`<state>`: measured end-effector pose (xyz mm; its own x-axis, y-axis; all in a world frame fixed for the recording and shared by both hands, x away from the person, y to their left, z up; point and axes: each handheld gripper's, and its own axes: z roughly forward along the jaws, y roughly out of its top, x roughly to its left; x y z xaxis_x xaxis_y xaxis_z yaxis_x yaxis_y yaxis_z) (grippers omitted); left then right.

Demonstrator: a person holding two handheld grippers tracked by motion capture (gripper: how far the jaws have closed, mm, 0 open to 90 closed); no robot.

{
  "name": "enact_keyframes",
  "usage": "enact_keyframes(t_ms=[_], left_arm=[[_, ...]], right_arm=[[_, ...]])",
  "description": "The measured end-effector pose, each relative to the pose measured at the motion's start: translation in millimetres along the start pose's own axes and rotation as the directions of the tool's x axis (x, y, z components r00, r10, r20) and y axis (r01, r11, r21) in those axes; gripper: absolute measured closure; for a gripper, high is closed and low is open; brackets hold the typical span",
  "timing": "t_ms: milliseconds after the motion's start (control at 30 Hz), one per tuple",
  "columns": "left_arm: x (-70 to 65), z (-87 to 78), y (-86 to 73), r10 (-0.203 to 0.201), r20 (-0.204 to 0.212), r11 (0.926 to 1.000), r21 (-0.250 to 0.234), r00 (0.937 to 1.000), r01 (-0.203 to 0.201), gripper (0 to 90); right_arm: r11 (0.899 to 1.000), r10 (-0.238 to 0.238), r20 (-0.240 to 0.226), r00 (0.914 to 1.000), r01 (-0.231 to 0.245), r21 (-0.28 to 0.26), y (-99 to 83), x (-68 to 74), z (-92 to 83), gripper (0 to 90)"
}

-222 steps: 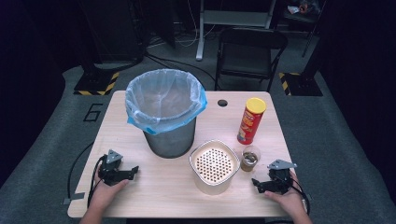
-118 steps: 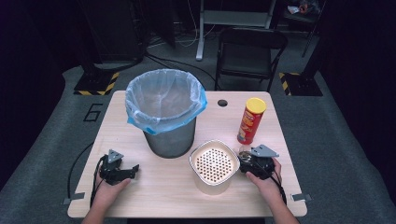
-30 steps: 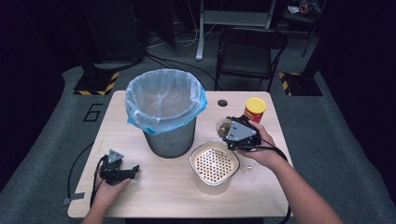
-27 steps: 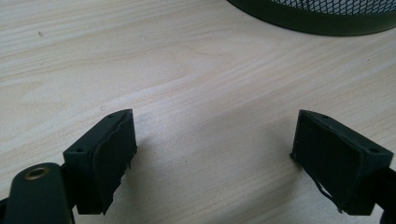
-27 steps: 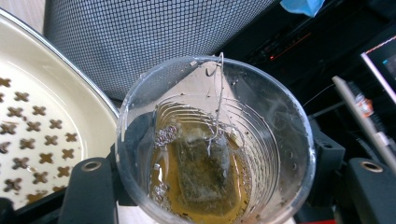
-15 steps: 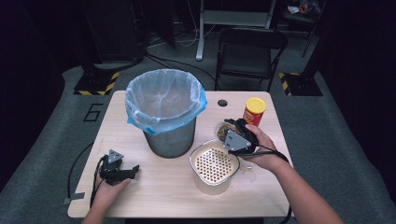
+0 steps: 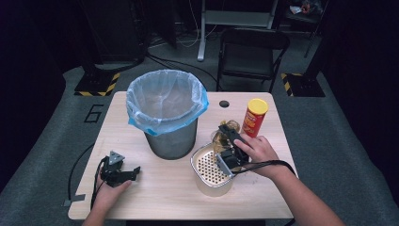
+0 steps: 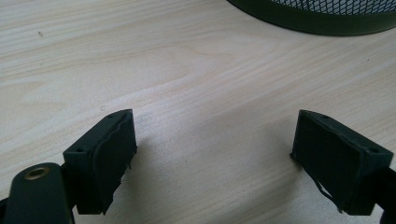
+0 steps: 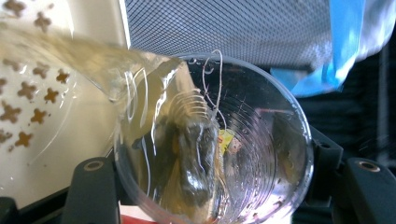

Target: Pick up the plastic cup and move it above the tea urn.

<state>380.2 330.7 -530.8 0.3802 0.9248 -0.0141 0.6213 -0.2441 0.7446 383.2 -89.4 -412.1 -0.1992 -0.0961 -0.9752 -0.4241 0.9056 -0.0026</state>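
My right gripper (image 7: 225,142) is shut on a clear plastic cup (image 7: 220,135) and holds it tilted over the white perforated strainer bowl (image 7: 205,182); its jaws have just been closing a little tighter on the cup. In the right gripper view the cup (image 9: 261,140) lies on its side between the jaws, a dark tea bag (image 9: 194,158) with string and tag inside. Pale tea (image 9: 84,53) streams from the rim onto the strainer (image 9: 28,107). My left gripper (image 7: 135,172) rests on the table at the front left, open (image 8: 212,158) with bare wood between its jaws.
A mesh waste bin (image 7: 165,108) with a blue-edged liner stands at the table's middle back, close behind the cup (image 9: 224,28). A yellow-lidded red chips can (image 7: 255,117) stands right of the cup. A small dark hole (image 7: 224,103) marks the tabletop behind.
The right hand carried the cup down and leftward from beside the chips can to over the strainer, tipping it further. The left gripper stayed put.
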Motion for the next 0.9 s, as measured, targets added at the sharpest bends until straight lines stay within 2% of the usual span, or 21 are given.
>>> enact_keyframes(t_ms=[67,133,167,200,233,267,300,367,400,433,533,567,600,633,667,700,733,767,800,867,900], left_arm=[[0.0,0.0,0.0,0.001,0.0,1.0,0.0,1.0,-0.001,13.4],[0.0,0.0,0.0,0.0,0.0,1.0,-0.001,1.0,0.0,13.4],[0.0,0.0,0.0,0.0,0.0,1.0,0.0,1.0,0.0,13.4],[0.0,0.0,0.0,0.0,0.0,1.0,0.0,1.0,0.0,13.4],[0.0,0.0,0.0,0.0,0.0,1.0,0.0,1.0,0.0,13.4],[0.0,0.0,0.0,0.0,0.0,1.0,0.0,1.0,0.0,13.4],[0.0,0.0,0.0,0.0,0.0,1.0,-0.001,1.0,0.0,13.4],[0.0,0.0,0.0,0.0,0.0,1.0,0.0,1.0,0.0,13.4],[0.0,0.0,0.0,0.0,0.0,1.0,0.0,1.0,0.0,13.4],[0.0,0.0,0.0,0.001,0.0,1.0,0.0,1.0,-0.001,13.4],[0.0,0.0,0.0,0.0,0.0,1.0,0.0,1.0,0.0,13.4],[0.0,0.0,0.0,0.0,0.0,1.0,0.0,1.0,0.0,13.4],[0.0,0.0,0.0,0.001,0.0,1.0,0.0,1.0,-0.001,13.4],[0.0,0.0,0.0,0.0,0.0,1.0,-0.001,1.0,0.0,13.4],[0.0,0.0,0.0,0.0,0.0,1.0,0.0,1.0,0.0,13.4],[0.0,-0.1,0.0,0.001,0.0,1.0,0.001,1.0,-0.001,13.4],[0.0,0.0,0.0,0.001,0.0,1.0,0.0,1.0,-0.001,13.4],[0.0,0.0,0.0,0.001,0.0,1.0,0.0,1.0,-0.001,13.4],[0.0,0.0,0.0,0.001,0.0,1.0,0.0,1.0,-0.001,13.4],[0.0,0.0,0.0,0.0,0.0,1.0,0.0,1.0,0.0,13.4],[0.0,0.0,0.0,0.001,0.0,1.0,0.0,1.0,-0.001,13.4]], right_arm=[[0.997,-0.075,0.019,0.997,0.076,-0.005,3.8,2.4,-0.5,33.5],[0.985,-0.172,0.042,0.9842,0.172,0.003,7.6,6.8,-1.5,33.5],[0.985,-0.175,0.05,0.9833,0.174,0.011,8.6,9.6,-2.3,33.5],[0.967,-0.253,0.058,0.9656,0.254,0.006,11.0,10.6,-2.3,33.6],[0.962,-0.274,0.072,0.959,0.273,0.017,12.2,12.1,-3.7,33.6],[0.962,-0.274,0.072,0.959,0.273,0.017,12.2,12.1,-3.7,33.6],[0.955,-0.296,0.057,0.9536,0.295,0.014,12.7,13.5,-3.6,33.6],[0.935,-0.354,0.082,0.9316,0.353,0.023,13.3,15.6,-5.1,33.6],[0.93,-0.366,0.094,0.9258,0.365,0.025,13.6,16.1,-5.9,33.6],[0.921,-0.388,0.112,0.9148,0.388,0.028,13.9,15.4,-7.3,33.6],[0.924,-0.383,0.094,0.9191,0.382,0.02,13.7,12.9,-8.3,33.6],[0.92,-0.391,0.091,0.9158,0.391,0.022,13.9,12.5,-8.8,33.7],[0.913,-0.407,0.112,0.9065,0.407,0.022,14.6,12.7,-10.3,33.9],[0.913,-0.407,0.112,0.9065,0.407,0.022,14.6,12.7,-10.3,33.9],[0.898,-0.44,0.07,0.8952,0.44,0.015,15.2,12.3,-10.9,39.6],[0.902,-0.43,0.119,0.8952,0.431,0.014,15.7,11.9,-11.4,38.4],[0.896,-0.443,0.069,0.8937,0.444,0.011,15.7,12.2,-11.8,38.3],[0.9,-0.435,0.054,0.8989,0.435,0.005,15.8,11.9,-11.7,38.1],[0.908,-0.419,0.091,0.9034,0.42,0.01,15.9,12.4,-11.9,37.9],[0.909,-0.415,0.079,0.9063,0.416,0.006,16.0,12.3,-10.8,37.9],[0.907,-0.42,0.105,0.9012,0.422,0.01,15.9,13.0,-11.2,37.9]])
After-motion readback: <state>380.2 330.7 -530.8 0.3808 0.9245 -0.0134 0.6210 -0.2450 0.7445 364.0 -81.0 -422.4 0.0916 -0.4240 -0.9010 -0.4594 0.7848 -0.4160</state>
